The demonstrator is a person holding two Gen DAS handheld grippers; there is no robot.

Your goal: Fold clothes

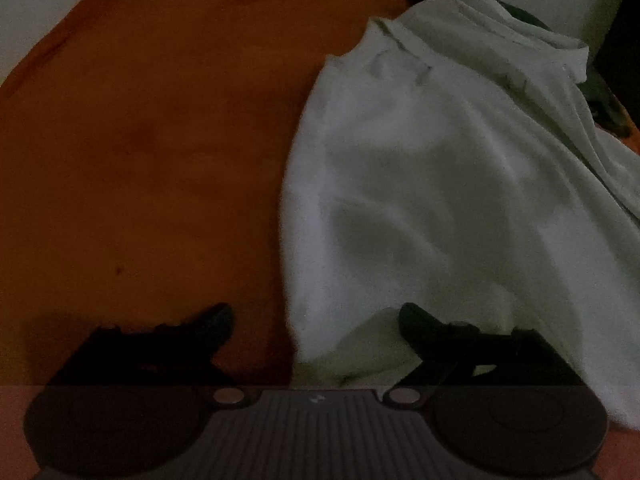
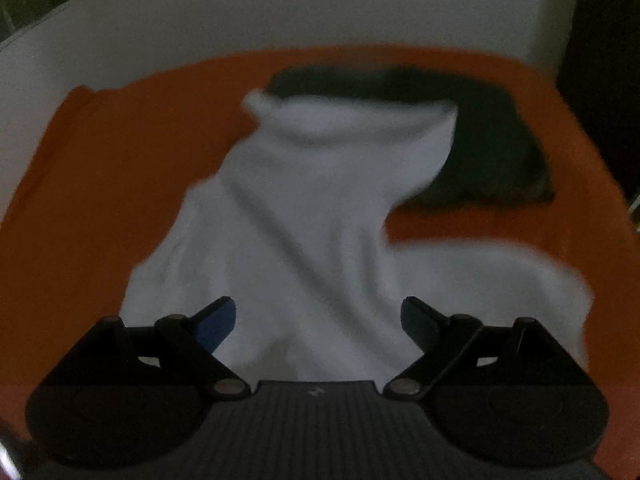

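One white garment (image 2: 304,224), soft and creased into long folds, lies crumpled on the orange bed sheet (image 1: 140,140), its far end draped over one dark folded cloth (image 2: 492,152) near the bed's far right corner. Both the left tool (image 1: 316,320) and right tool (image 2: 318,320) gape wide, holding nothing.

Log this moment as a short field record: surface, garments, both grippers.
surface: orange sheet
main garment: white shirt, crumpled, unfolded, collar end away from the cameras
other garment: dark cloth, lying behind the white shirt, partly covered by it
left gripper: open, at the shirt's near edge, one finger over the sheet, one over the shirt
right gripper: open, above the shirt, nothing held
image quality: dim; right view blurred
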